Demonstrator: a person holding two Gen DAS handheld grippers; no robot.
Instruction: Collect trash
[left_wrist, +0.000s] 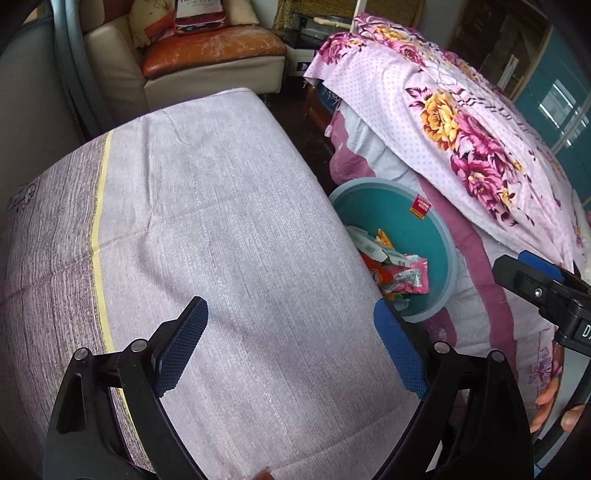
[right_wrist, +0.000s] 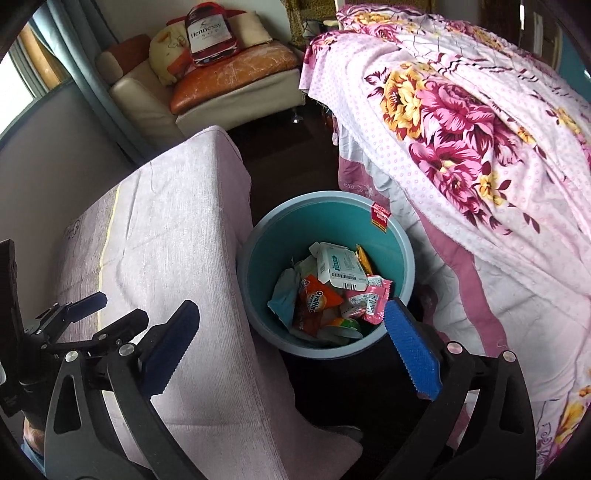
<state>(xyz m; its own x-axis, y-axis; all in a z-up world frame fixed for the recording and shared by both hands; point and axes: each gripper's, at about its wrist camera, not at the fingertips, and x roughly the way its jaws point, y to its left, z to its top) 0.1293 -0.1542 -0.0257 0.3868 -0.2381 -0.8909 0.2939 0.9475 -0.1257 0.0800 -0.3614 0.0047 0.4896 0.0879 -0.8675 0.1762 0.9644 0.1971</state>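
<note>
Bin (right_wrist: 255, 254) tight between cloth edges (right_wrist: 240, 206)

Left wrist view looked steeply down, close over the cloth-covered table (left_wrist: 229, 229), bin (left_wrist: 436, 236) at its right edge. Right wrist view sat further right, looking down into the bin (right_wrist: 400, 254). Both shared table (right_wrist: 177, 229), bin, floral bedding (left_wrist: 461, 122) and sofa (right_wrist: 229, 81).

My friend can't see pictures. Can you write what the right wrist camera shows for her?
A round teal plastic bin on the floor holds wrappers and a white carton, seen between the open blue-padded right gripper, which holds nothing. A lilac cloth-covered table is left, a pink floral bedspread right.
</note>
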